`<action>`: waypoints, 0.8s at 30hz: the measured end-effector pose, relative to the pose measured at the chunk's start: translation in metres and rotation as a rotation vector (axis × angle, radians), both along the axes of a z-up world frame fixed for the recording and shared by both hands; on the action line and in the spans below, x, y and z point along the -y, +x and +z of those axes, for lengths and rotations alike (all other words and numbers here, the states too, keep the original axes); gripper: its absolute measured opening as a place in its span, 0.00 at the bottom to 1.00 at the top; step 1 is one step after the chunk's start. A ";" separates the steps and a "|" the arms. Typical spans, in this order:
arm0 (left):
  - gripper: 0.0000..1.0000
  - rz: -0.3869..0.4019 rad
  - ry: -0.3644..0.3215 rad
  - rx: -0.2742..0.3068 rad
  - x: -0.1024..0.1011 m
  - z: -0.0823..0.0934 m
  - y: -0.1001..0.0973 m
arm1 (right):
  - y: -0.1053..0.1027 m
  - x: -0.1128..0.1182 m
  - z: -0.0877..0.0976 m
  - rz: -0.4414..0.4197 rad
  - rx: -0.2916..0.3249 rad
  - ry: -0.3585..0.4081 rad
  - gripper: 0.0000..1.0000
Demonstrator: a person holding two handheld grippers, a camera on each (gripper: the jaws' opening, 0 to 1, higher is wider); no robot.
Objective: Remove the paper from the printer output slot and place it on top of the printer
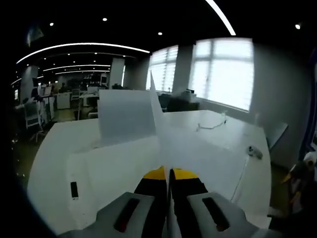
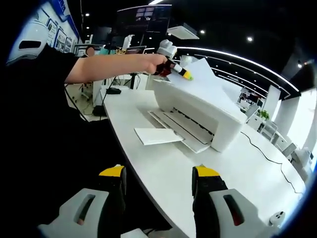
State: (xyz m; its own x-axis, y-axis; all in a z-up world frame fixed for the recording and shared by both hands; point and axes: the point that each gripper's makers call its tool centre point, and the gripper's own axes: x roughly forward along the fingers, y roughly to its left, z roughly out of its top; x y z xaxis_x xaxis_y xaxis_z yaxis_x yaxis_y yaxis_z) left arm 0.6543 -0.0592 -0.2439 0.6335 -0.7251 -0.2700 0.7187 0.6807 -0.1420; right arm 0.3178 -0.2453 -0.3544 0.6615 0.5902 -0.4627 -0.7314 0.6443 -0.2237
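The task is judged to be well advanced. In the left gripper view, the left gripper [image 1: 166, 174] is seen with its yellow-tipped fingers pressed together on the near edge of a sheet of paper [image 1: 185, 144], which runs forward from between them and is held over the flat white top of the printer [image 1: 106, 168]. In the right gripper view, that same gripper [image 2: 179, 72] is seen in a person's hand [image 2: 151, 63], with the paper [image 2: 208, 82] held low over the printer [image 2: 198, 106]; whether the sheet already rests on the lid cannot be told. The slot in the printer's front appears empty, so the removal is judged done, while a separate sheet [image 2: 157, 135] is seen lying on the extended tray [image 2: 190, 141] below, on the white counter [image 2: 163, 171]. What is left is for the paper to be laid flat and released. The right gripper [image 2: 157, 176] is held low over the counter's edge with its fingers spread wide apart and nothing between them.
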 end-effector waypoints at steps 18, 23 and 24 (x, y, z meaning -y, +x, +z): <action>0.05 0.012 0.116 0.028 0.002 -0.015 0.002 | -0.001 0.002 -0.001 0.002 -0.003 0.001 0.49; 0.06 0.023 0.144 0.037 0.000 -0.019 0.002 | 0.000 0.002 0.000 0.002 0.000 0.001 0.49; 0.06 0.025 0.149 0.039 -0.001 -0.019 0.002 | 0.000 0.002 0.000 0.002 0.000 0.000 0.49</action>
